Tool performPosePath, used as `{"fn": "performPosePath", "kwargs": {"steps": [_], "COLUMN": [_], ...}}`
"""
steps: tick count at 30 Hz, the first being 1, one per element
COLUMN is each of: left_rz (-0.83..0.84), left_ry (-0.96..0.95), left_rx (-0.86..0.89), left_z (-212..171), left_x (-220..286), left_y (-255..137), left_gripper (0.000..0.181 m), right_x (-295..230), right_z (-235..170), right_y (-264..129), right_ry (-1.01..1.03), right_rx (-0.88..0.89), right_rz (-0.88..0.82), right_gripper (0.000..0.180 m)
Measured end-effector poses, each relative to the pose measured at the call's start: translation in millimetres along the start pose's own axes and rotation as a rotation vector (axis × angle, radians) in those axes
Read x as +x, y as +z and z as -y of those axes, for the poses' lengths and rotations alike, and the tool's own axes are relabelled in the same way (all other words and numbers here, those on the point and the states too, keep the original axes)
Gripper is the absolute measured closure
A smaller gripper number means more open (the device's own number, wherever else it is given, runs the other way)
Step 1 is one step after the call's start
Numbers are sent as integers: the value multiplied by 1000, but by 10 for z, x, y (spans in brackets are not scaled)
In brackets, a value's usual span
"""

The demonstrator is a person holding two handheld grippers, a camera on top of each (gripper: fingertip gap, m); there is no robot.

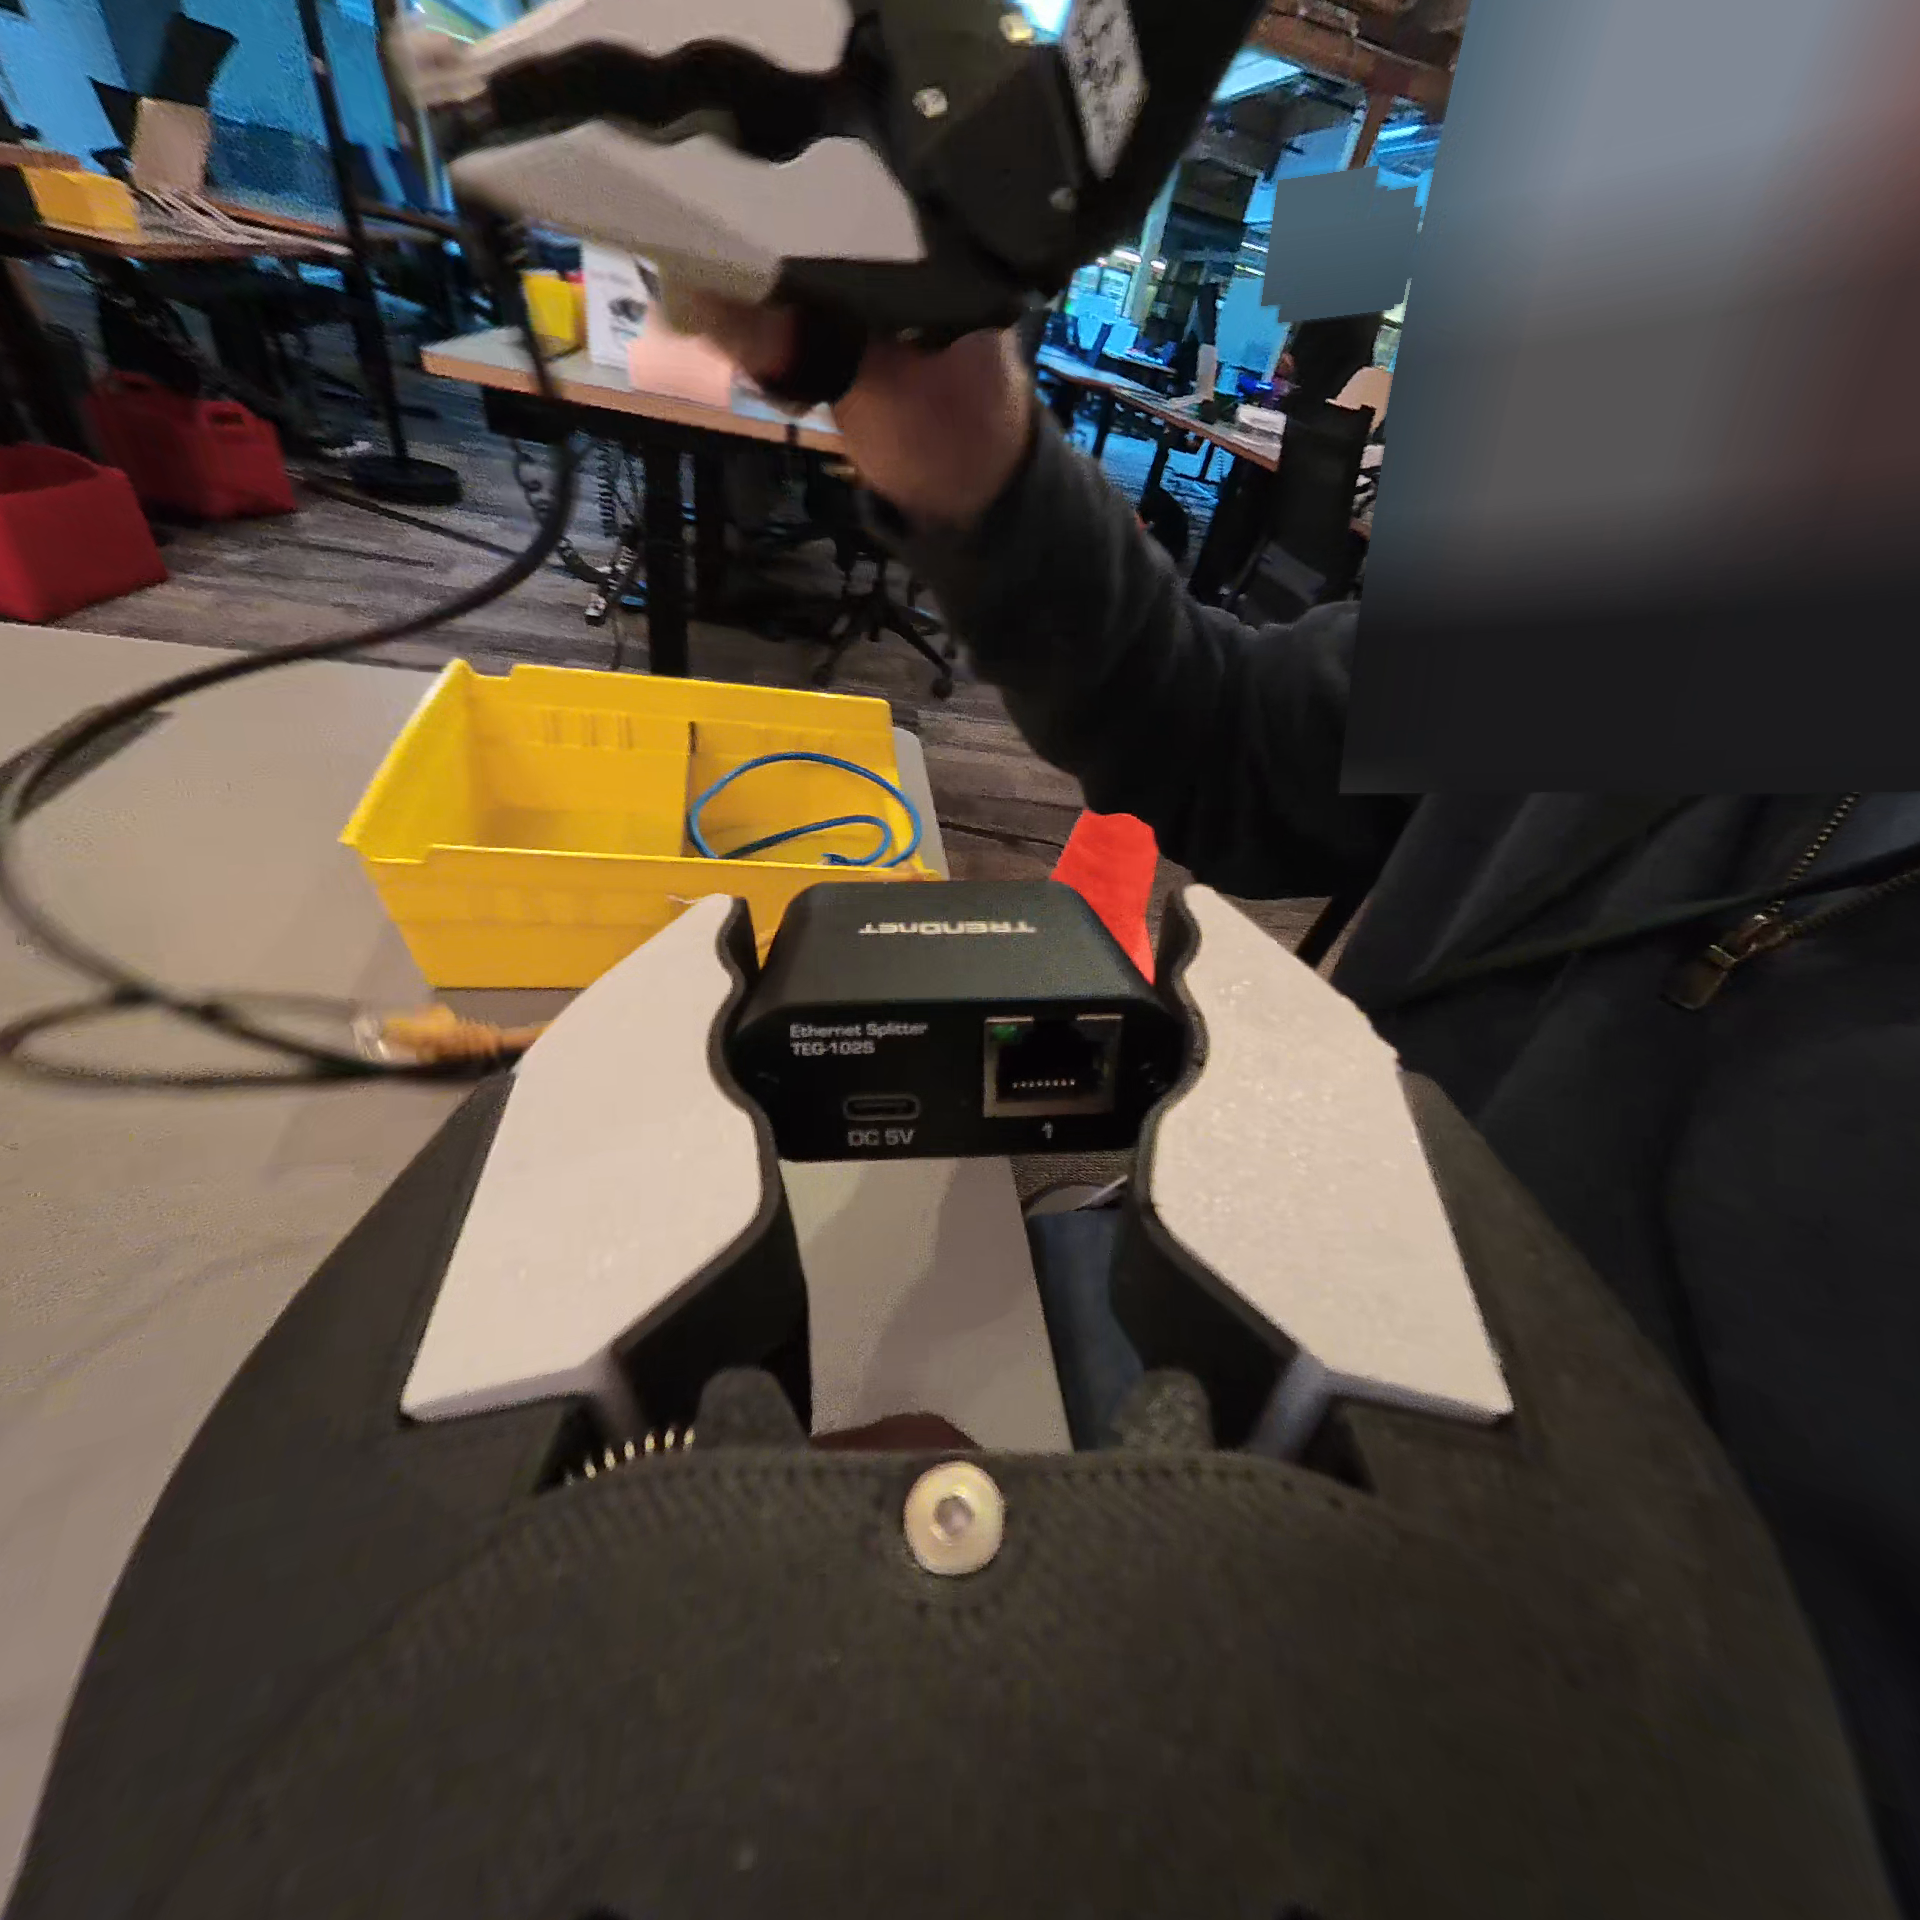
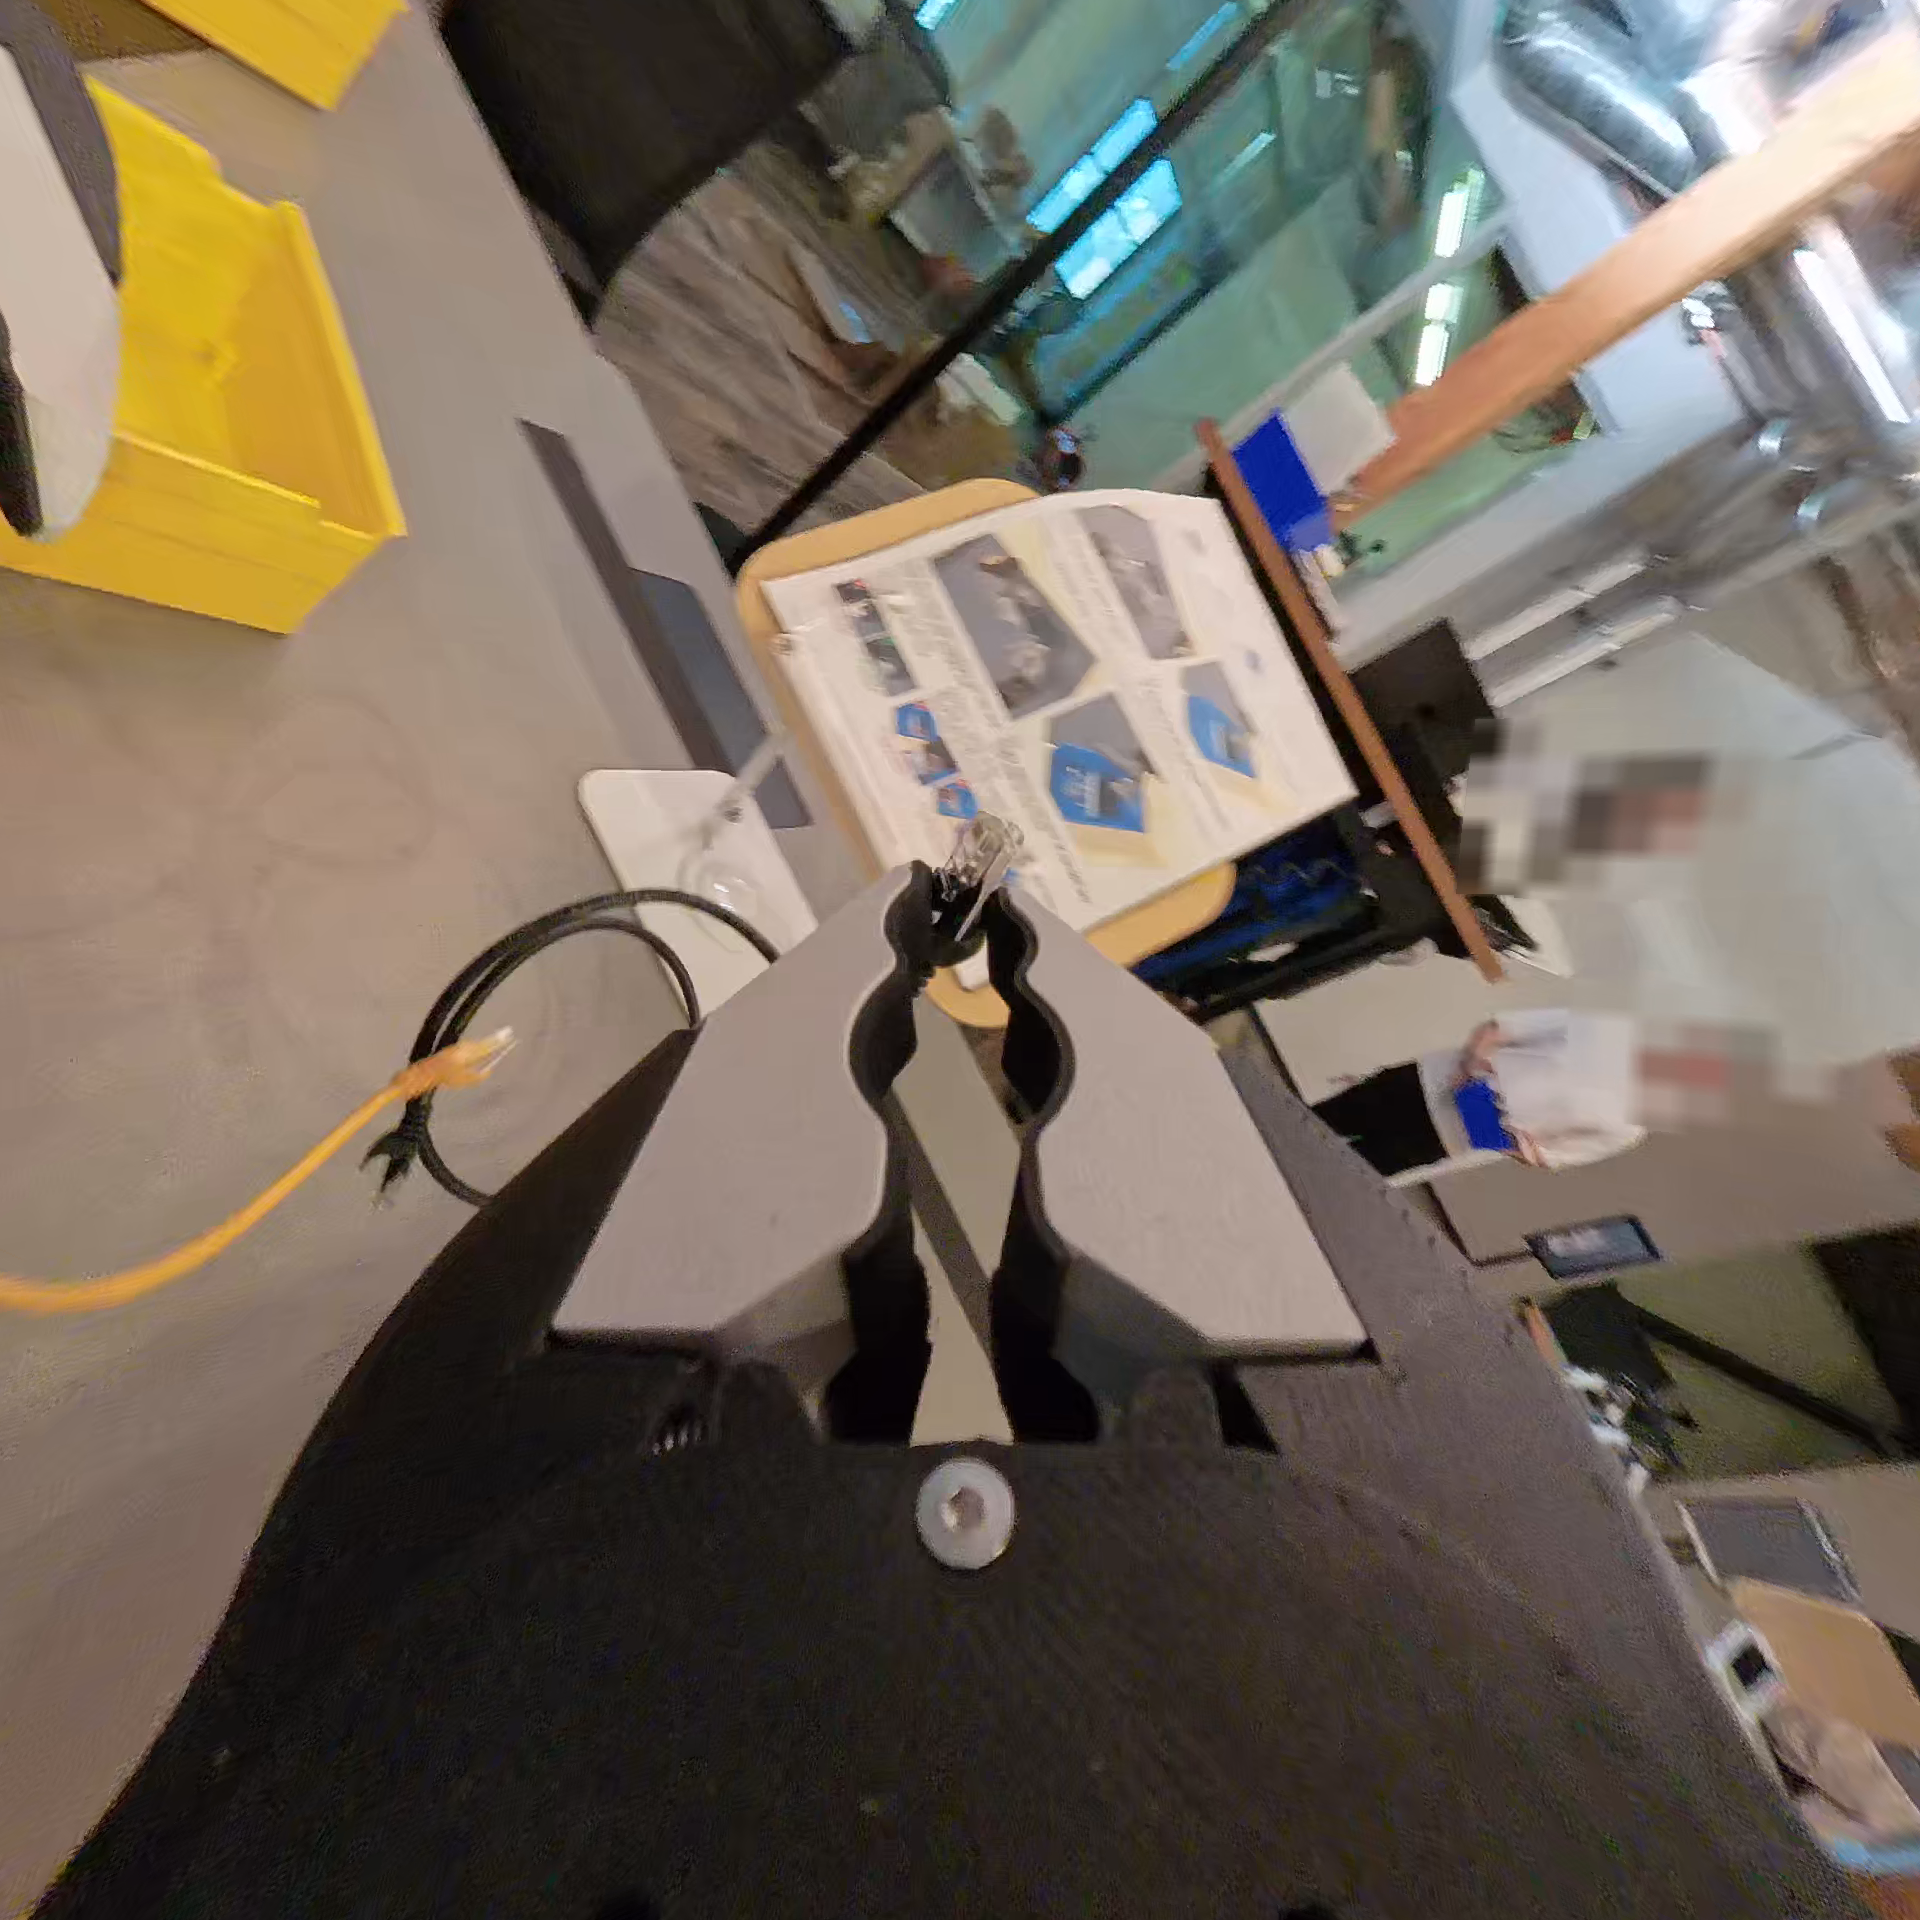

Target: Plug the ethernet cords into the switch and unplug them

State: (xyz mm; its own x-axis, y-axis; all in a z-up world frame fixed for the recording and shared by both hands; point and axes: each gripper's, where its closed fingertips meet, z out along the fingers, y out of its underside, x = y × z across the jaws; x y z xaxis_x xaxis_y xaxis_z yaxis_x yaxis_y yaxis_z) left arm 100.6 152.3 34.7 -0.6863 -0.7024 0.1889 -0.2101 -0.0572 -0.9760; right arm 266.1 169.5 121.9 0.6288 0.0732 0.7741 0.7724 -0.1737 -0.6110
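Observation:
My left gripper [image 1: 956, 912] is shut on the black switch [image 1: 935, 1049] and holds it above the grey table's edge. An empty port [image 1: 1049, 1072] faces the camera. My right gripper [image 2: 954, 914] is shut on the black ethernet cord's clear plug [image 2: 979, 860], which sticks out past the tips. It also shows in the left wrist view [image 1: 488, 120], raised high above the switch in a person's hand. The black cord [image 1: 312, 655] hangs from it to a loop on the table [image 2: 551, 951]. An orange cord [image 2: 260, 1205] lies loose on the table, its plug [image 1: 447, 1034] free.
A yellow bin [image 1: 520, 831] stands on the table [image 1: 156, 1195] behind the switch, with a blue cord [image 1: 800, 810] coiled in it. A white stand base [image 2: 686, 852] and a board with a printed sheet [image 2: 1049, 696] sit at the table's far edge. A person's dark jacket [image 1: 1662, 1143] is at right. There is about 20 centimeters between the tips of the two grippers.

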Motion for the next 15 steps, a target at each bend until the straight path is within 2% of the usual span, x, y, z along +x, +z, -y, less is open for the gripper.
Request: {"fn": "performPosePath", "kwargs": {"steps": [4,8,15], "left_rz": [43,62,56], "left_ry": [20,34,2], "left_rx": [8,15,59], "left_z": [78,132,170], "left_x": [-71,-89,-131], "left_y": [-123,-168,-253], "left_gripper": [107,107,107], "right_x": [524,824,885], "right_z": [9,-110,-671], "right_y": [-597,-1089,-1490], "right_ry": [8,-6,-2], "right_rx": [-27,-105,-309], "right_rz": [-152,-263,-368], "right_gripper": [171,171,171]}}
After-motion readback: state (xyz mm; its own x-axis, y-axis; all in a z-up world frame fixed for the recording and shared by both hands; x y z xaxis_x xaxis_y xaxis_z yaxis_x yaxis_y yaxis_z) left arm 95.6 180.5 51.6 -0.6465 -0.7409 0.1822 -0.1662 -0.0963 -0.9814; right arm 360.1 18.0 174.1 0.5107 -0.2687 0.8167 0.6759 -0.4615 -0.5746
